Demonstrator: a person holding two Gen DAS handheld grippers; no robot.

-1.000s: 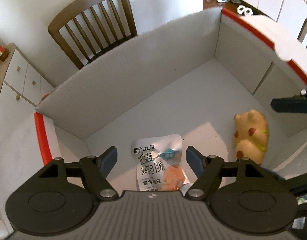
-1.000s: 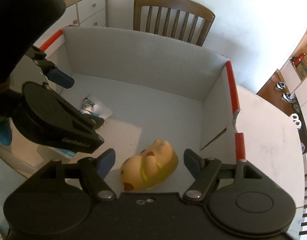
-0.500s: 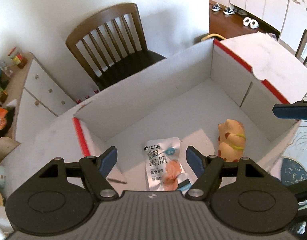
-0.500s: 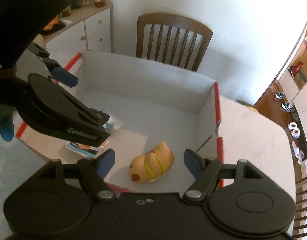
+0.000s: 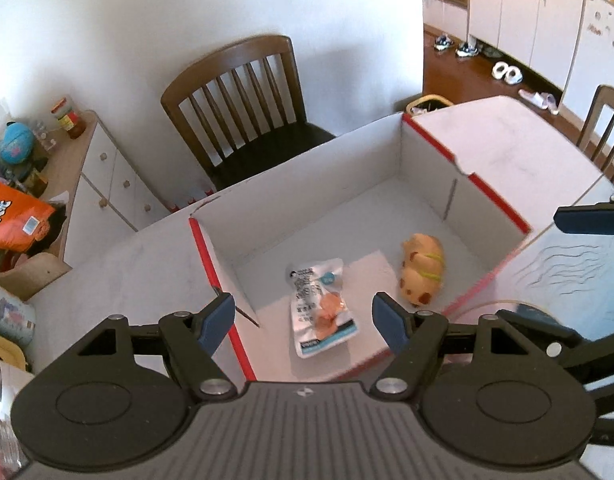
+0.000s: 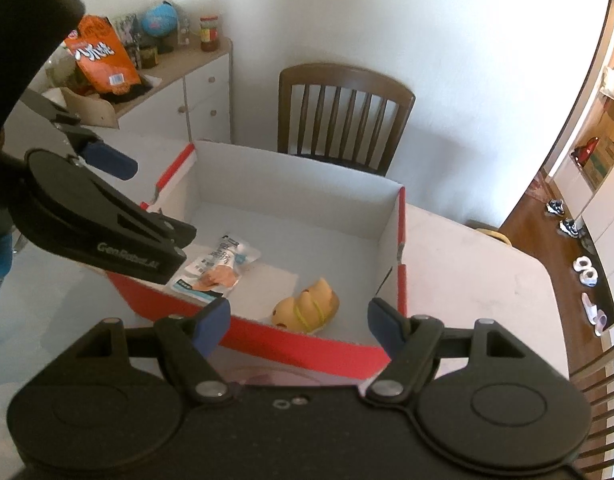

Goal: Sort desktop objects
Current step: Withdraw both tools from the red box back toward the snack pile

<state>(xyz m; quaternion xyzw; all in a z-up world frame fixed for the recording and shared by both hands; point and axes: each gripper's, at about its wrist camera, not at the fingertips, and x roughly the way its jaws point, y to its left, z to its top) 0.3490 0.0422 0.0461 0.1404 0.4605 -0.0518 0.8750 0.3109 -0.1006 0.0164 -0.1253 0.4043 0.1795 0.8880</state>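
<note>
One white table (image 5: pixel 119 264), red-edged box (image 5: pixel 483 188), wooden chair (image 5: pixel 243 96) beyond.

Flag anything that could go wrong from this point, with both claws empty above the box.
1. The left claw and right claw hang open close together; the left one crosses the right wrist view, so they might knock together.
2. The red-edged white cardboard box has a near wall just below the claws; a low pass could clip it.
3. The yellow squishy animal toy lies close to that wall and could be awkward to reach.
</note>
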